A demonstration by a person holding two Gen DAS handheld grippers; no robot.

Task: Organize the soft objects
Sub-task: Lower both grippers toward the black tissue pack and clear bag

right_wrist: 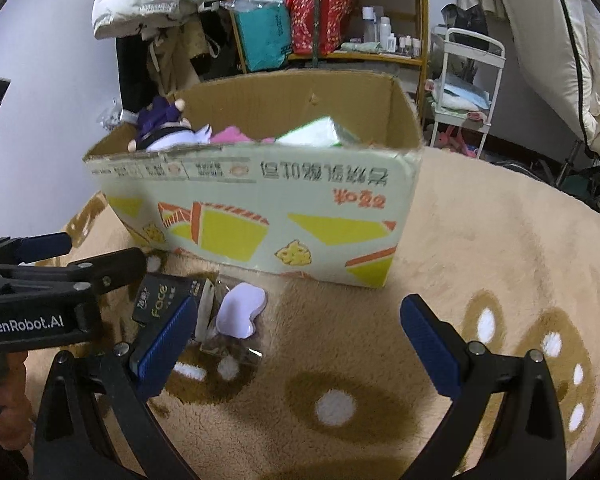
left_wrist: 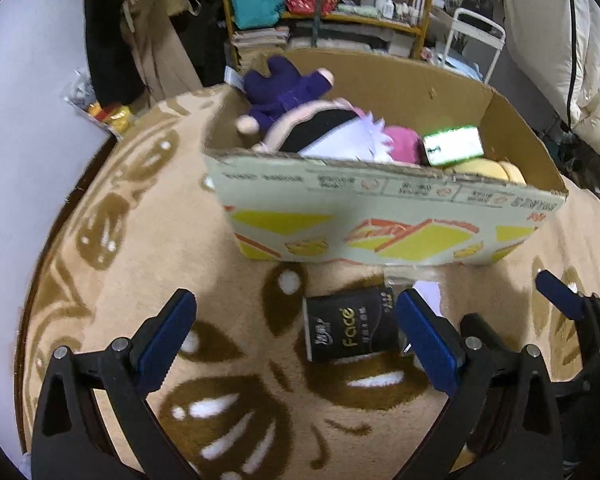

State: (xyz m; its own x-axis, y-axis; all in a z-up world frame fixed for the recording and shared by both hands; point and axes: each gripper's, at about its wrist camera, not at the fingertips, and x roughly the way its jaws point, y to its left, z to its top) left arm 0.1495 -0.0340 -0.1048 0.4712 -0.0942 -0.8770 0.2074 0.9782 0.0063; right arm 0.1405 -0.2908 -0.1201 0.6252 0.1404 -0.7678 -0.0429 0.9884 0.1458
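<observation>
Both grippers – left gripper [left_wrist: 296, 336] and right gripper [right_wrist: 300, 340] – hang wide and empty over the blanket [right_wrist: 480, 240], the black tissue pack [left_wrist: 346, 330] at 12 o'clock awaiting pickup toward the half-filled box [left_wrist: 380, 216] – left should close around it

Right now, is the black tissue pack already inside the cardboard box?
No, the black tissue pack lies on the tan patterned blanket in front of the cardboard box.

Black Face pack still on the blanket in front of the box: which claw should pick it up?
Left. The open left claw already has the black pack between its fingers; the right claw, also open, points past it.
</observation>
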